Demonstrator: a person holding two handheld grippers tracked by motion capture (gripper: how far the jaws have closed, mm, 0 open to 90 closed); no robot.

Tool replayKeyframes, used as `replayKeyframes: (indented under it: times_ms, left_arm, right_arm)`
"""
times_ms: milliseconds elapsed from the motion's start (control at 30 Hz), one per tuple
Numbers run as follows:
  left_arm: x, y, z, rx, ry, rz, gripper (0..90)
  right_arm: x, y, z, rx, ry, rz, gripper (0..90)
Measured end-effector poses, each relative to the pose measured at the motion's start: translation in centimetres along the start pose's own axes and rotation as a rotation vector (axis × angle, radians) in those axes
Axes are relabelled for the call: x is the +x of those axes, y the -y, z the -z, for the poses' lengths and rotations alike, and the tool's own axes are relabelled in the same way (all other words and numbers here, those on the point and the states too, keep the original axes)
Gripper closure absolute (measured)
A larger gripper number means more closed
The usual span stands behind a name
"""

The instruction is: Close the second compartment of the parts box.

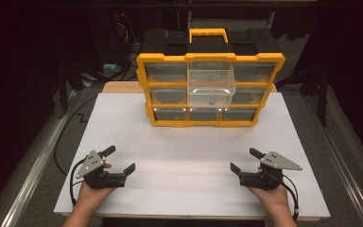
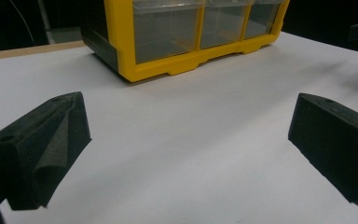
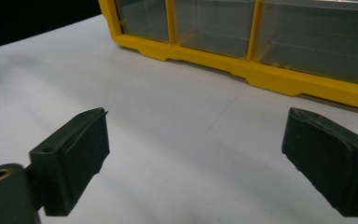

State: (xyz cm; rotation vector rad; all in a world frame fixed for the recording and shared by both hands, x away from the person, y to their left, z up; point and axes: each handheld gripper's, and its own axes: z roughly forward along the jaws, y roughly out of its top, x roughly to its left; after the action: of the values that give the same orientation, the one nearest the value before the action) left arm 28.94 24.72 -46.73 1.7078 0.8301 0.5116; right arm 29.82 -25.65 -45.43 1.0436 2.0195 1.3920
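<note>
Left gripper (image 1: 122, 160): held in a hand (image 1: 90, 193) at the near left of the bench, jaws spread wide, nothing between them; black foam-like pads with a ridged face.
Right gripper (image 1: 244, 160): held in the other hand (image 1: 273, 197) at the near right, jaws likewise wide apart and empty; a grey three-cornered plate sat on top.
Bench (image 1: 189, 156): covered by a flat, matte white sheet.
Organizer (image 1: 210, 90): a yellow-framed box with a black body and yellow handle stood at the far middle, with three rows of clear plastic drawers.
Open drawer (image 1: 211, 84): the upper middle drawer was pulled forward.
Small object (image 1: 212, 100): dark, lying in that drawer; too small to identify.
</note>
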Motion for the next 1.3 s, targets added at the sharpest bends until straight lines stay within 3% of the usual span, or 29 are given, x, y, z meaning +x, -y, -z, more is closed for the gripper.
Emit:
replayKeyframes:
  times_ms: [300, 400, 700, 1000, 1133, 1300]
  left_arm:
    - [0.14, 0.03, -0.12, -0.001, 0.0, -0.002, 0.3]
    - [0.07, 0.05, -0.22, -0.001, 0.0, 0.0, 0.3]
    - [0.03, 0.03, -0.05, -0.003, 0.003, -0.005, 0.3]
    - [-0.03, 0.01, -0.11, -0.002, 0.007, -0.008, 0.3]
    - [0.07, 0.02, -0.1, -0.003, 0.006, -0.005, 0.3]
    - [-0.14, 0.03, -0.09, -0.003, 0.013, -0.007, 0.3]
  right_arm:
    - [0.21, 0.11, -0.12, 0.009, 0.001, 0.033, 25.6]
    - [-0.03, 0.19, -0.09, 0.011, 0.001, 0.023, 31.2]
    - [0.19, 0.17, 0.18, 0.009, -0.005, 0.029, 60.3]
    - [0.14, 0.13, 0.25, 0.015, 0.002, 0.025, 76.9]
    - [0.21, -0.23, 0.55, -0.001, 0.013, 0.023, 90.0]
    - [0.66, -0.31, 0.22, -0.011, 0.023, 0.033, 90.0]
